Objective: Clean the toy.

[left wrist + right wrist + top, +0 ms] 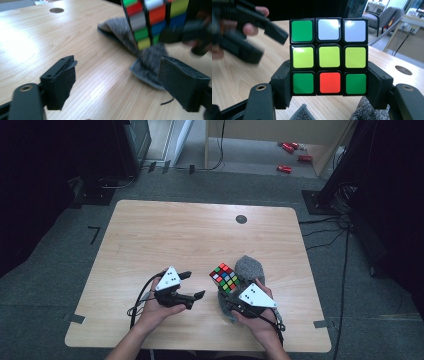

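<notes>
I work at a pale wooden table [165, 235] with rounded corners and a small dark round insert [241, 219] near its far edge. My right gripper [329, 83] clamps the puzzle cube [329, 56] by its bottom layer, one pad on each side, and holds it above a crumpled grey cloth [248, 268] that lies on the near right part of the tabletop. The face turned to my right gripper view reads green, white, white on top, three yellows across the middle, and green, red, green below. My left gripper [117, 82] sits just left of the cube, jaws spread wide with only bare wood between them. The floor around the table is grey carpet [55, 250] with cables [330, 232] trailing at the right, black equipment stands in the far corners, and a few red objects [292, 155] lie on the floor beyond.
</notes>
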Tool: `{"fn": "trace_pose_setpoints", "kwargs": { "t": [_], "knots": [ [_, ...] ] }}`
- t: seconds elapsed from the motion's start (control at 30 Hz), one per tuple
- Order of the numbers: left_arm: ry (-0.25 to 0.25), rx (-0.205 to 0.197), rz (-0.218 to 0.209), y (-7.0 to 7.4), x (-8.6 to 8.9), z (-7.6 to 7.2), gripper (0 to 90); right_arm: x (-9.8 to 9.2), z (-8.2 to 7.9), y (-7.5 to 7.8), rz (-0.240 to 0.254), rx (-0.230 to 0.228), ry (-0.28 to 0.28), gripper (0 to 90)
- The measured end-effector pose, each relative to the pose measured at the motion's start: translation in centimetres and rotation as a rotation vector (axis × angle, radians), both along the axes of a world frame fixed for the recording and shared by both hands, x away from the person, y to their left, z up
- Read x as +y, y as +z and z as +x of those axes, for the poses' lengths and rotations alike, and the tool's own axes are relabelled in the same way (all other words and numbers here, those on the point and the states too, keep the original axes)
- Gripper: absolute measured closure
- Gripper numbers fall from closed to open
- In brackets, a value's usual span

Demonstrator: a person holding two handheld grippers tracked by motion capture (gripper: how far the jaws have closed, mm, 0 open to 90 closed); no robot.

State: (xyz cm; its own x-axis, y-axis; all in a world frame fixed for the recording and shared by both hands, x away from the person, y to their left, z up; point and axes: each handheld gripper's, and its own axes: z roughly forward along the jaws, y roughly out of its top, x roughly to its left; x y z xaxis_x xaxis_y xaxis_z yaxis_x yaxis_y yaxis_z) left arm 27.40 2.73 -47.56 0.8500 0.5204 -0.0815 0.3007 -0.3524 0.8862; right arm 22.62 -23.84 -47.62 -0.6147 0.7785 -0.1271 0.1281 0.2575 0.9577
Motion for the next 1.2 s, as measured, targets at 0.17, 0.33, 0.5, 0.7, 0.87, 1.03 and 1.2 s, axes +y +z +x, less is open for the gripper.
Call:
{"fn": "trace_pose_setpoints", "kwargs": {
  "t": [0.17, 0.33, 0.5, 0.7, 0.87, 1.03, 1.2],
  "knots": [
    [-0.047, -0.025, 0.021, -0.2, -0.8, -0.5, 13.6, 0.1, -0.2, 0.8, 0.052, 0.057, 0.008, 34.2],
    [-0.069, -0.068, 0.040, -0.4, -1.1, -0.9, 13.9, 0.3, -0.4, 1.5, 0.099, 0.089, 0.013, 34.2],
    [-0.091, -0.119, 0.027, -0.3, -1.3, -1.3, 14.2, 0.4, -0.6, 2.0, 0.181, 0.141, 0.020, 34.2],
    [-0.092, -0.207, 0.042, -0.5, -1.7, -1.8, 14.4, 0.8, -0.6, 2.2, 0.235, 0.182, 0.034, 34.2],
    [-0.088, -0.272, 0.049, -0.6, -1.9, -2.0, 14.4, 1.2, -0.5, 2.0, 0.249, 0.251, 0.049, 34.2],
    [-0.087, -0.345, 0.058, -0.8, -1.9, -2.2, 15.0, 1.6, -0.6, 1.9, 0.233, 0.319, 0.066, 34.2],
    [-0.100, -0.410, 0.078, -1.1, -2.1, -2.4, 15.0, 2.0, -0.5, 1.9, 0.209, 0.370, 0.072, 34.2]
  ]
}}
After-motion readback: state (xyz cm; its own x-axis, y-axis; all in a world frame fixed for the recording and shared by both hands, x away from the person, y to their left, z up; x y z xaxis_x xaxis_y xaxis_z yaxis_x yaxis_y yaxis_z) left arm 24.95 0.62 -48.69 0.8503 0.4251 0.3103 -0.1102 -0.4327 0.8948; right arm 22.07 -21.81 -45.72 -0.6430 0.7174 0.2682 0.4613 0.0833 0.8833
